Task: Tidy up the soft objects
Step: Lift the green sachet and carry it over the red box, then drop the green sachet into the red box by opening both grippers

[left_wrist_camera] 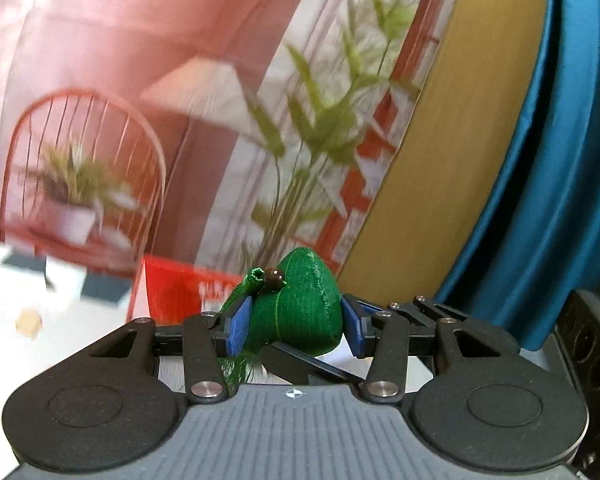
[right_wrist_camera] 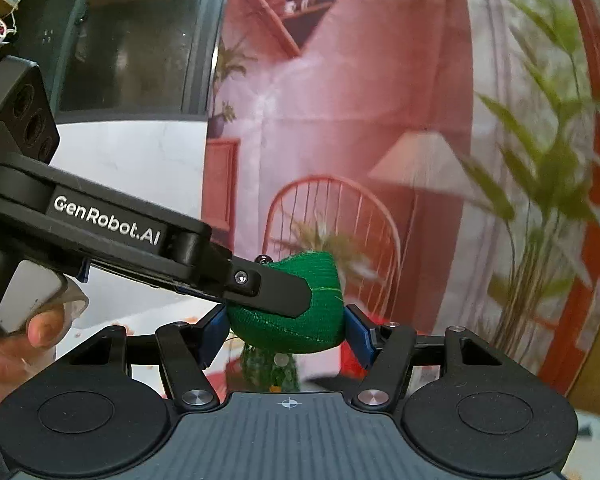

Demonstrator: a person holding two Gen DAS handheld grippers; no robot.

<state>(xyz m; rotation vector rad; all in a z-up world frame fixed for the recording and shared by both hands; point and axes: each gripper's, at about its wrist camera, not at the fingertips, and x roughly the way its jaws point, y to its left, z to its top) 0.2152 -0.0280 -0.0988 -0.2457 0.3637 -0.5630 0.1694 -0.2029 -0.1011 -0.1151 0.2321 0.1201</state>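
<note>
Printed backdrop [left_wrist_camera: 100, 60] of a pink room with chair, lamp and bamboo from 9 to 1 o'clock, teal curtain [left_wrist_camera: 560, 160] at 3, a slice of white desk [left_wrist_camera: 4, 344] at 8 with a red box [left_wrist_camera: 172, 292] just beyond. Mid-carry, judging by the height: green stuffed pouch [left_wrist_camera: 296, 308] with bead and tassel pinched at once by left gripper [left_wrist_camera: 296, 324] and right gripper [right_wrist_camera: 284, 328], blue fingers [left_wrist_camera: 236, 324] of each pressed on its sides. Next, probably: one release, then lowering to a resting spot without squashing or snagging the tassel.

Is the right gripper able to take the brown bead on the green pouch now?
Probably not. The right gripper is already closed on the green pouch itself, and so is the left gripper, so the brown bead on top stays beyond its busy pads.
</note>
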